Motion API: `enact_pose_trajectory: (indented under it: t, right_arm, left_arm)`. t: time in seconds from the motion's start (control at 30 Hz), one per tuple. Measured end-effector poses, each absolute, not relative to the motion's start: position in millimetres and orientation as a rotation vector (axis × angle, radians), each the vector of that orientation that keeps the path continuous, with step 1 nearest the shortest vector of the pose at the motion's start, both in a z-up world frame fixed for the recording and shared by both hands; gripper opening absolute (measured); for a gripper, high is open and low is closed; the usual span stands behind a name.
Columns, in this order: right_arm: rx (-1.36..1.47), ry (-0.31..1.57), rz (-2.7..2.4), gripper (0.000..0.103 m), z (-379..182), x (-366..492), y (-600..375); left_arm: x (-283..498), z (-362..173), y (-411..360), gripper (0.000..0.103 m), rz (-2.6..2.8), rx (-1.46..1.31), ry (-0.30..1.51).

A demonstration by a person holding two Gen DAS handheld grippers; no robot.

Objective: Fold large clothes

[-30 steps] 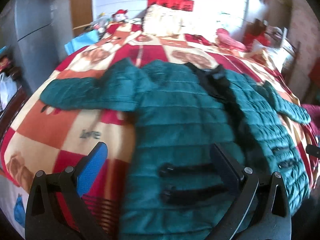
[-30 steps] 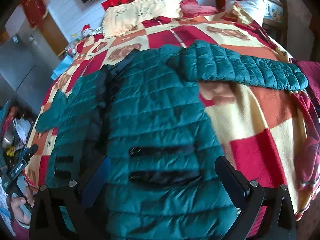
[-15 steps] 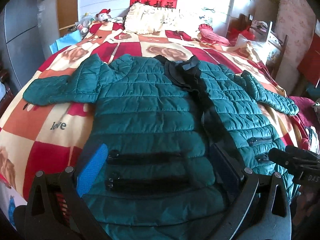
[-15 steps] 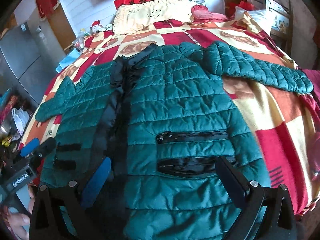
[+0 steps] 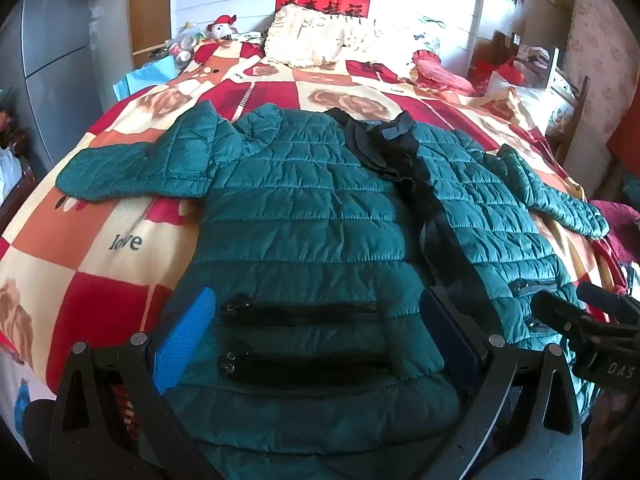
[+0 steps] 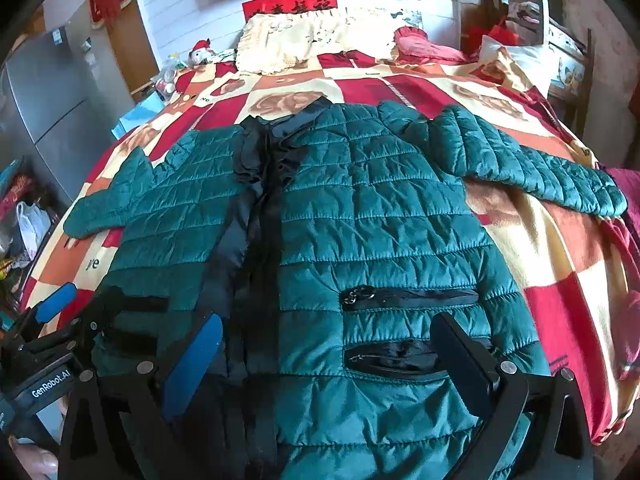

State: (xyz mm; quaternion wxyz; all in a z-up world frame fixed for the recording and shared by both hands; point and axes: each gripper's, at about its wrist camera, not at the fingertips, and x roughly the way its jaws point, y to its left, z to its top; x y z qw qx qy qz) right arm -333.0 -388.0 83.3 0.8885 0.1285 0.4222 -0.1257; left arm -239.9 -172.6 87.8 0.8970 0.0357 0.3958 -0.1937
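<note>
Green jacket [image 5: 312,216] lies flat on bed [image 5: 100,264], sleeves spread. Left gripper [image 5: 316,340] and right gripper [image 6: 332,360] hover above near hem, fingers wide, holding nothing.

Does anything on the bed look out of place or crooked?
Nothing stands out. The green jacket lies flat, front up, on the checked blanket, both sleeves spread sideways. Its black front placket looks slightly rumpled.

Over the last second both grippers have swung inward over the green quilted jacket [image 5: 304,216]. Left gripper [image 5: 316,336] has moved from the jacket's left edge, half over the checked blanket [image 5: 100,264], to squarely above the left pocket zips [image 5: 300,314]. Right gripper [image 6: 328,354] has shifted toward the black front placket [image 6: 264,240]. Each gripper now appears in the other's view.
</note>
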Motion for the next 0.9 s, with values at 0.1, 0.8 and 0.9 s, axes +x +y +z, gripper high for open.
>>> enact_pose_trajectory:
  t: [0.1, 0.8, 0.9]
  right_arm:
    - [0.255, 0.879, -0.263, 0.103, 82, -331, -386]
    - [0.249, 0.893, -0.266, 0.103, 78, -322, -384]
    - [0.256, 0.89, -0.265, 0.103, 79, -320, -384]
  left_arm:
    - [-239, 87, -171, 0.102, -0.399, 0.068, 0.822]
    - [-236, 87, -174, 0.102, -0.367, 0.068, 0.825]
    - [-236, 87, -174, 0.102, -0.369, 0.069, 0.824]
